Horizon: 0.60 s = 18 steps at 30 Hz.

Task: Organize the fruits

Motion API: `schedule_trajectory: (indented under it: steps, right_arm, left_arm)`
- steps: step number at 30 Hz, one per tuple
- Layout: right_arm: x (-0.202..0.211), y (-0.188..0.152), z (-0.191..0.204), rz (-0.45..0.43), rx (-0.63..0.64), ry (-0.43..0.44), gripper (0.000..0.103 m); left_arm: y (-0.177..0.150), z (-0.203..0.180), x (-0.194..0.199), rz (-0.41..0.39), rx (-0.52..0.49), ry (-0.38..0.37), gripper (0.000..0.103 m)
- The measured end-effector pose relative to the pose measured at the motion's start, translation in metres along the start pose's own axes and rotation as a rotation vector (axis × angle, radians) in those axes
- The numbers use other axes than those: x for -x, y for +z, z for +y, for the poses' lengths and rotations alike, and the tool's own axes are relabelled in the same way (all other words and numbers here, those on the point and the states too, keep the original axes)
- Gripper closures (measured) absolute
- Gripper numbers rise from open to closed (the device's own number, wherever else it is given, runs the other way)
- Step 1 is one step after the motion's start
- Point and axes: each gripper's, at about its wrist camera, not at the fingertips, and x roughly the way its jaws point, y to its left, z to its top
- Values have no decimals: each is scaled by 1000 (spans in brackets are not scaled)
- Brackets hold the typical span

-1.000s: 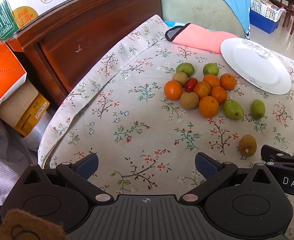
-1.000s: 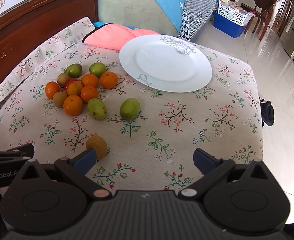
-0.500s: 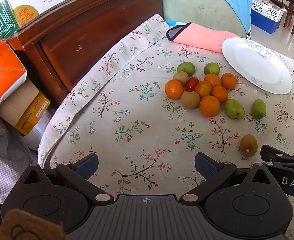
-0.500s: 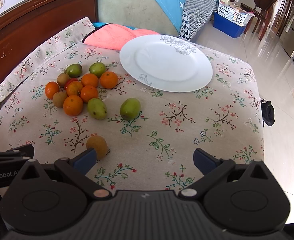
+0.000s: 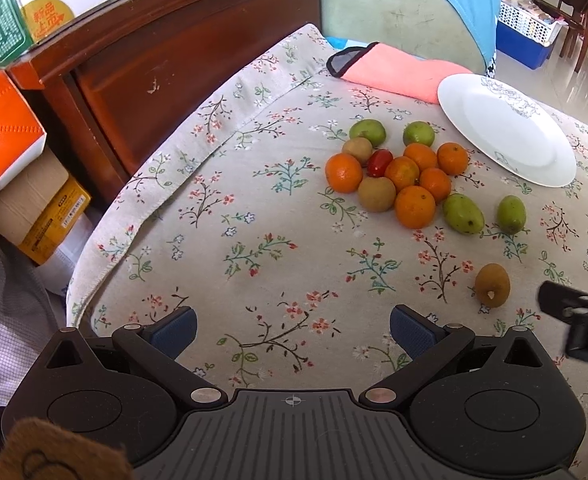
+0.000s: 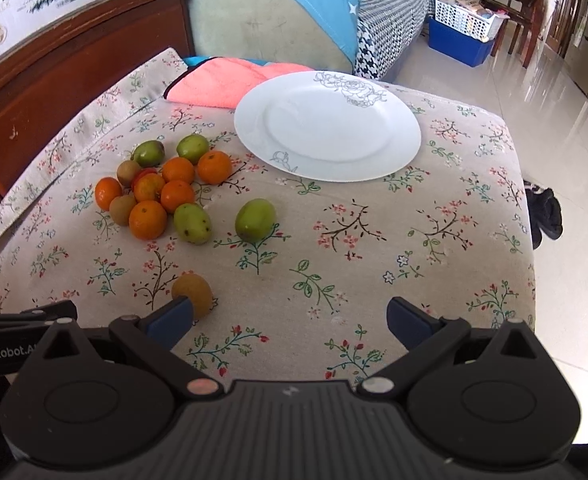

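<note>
The tabletop (image 6: 433, 216), under a floral cloth, stretched ahead of both sets of jaws; the white plate (image 6: 327, 128) lay empty well beyond the right gripper (image 6: 290, 316) and slightly right of its centre line; a pink cloth (image 6: 222, 80) sat just behind the plate. The main cluster of fruit (image 5: 397, 176), oranges with brown and green pieces and one small red one, lay far ahead of the left gripper (image 5: 292, 330) and to the right of its gap; two green fruits (image 6: 192, 224) rested between cluster and plate, left of the right jaws' centre. Smallest and nearest, a lone brown fruit (image 6: 192, 290) sat just beyond the right gripper's left finger (image 6: 172, 318), partly hidden by it. Both pairs of jaws stood wide and empty.

The step in hand was probably picking this nearest fruit for the plate. To do it well, the right gripper would shift left until the fruit sat centred in the gap; then descend low enough to close across its middle, squeezing gently since round fruit rolls on soft cloth.
</note>
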Motion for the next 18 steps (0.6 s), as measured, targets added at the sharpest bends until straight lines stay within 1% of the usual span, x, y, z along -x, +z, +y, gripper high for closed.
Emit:
schedule_trajectory:
  steps: [3,5,8,11,14,18]
  right_arm:
    - [3,-3,-11,-4,-29,28,1]
    - [6,-5,-17,-13,-32,49,1]
    - [13,-8,-25,-33,-23,67,1]
    - [18,-13,-31,-55,-6,73,1]
    - [19,-16,-34,-64,7,67,1]
    - [15,-17,-45,-45,-18,54,1]
  left_arm:
    - [-1,6,0,1,18,-27,0]
    - [-3,10,0,-2,30,-49,0]
    - [-5,13,1,-17,38,-59,0]
    - [-6,14,2,-23,46,-77,0]
    - [-7,8,4,-32,28,-90,0]
    - [-8,-3,5,-37,-4,-120,0]
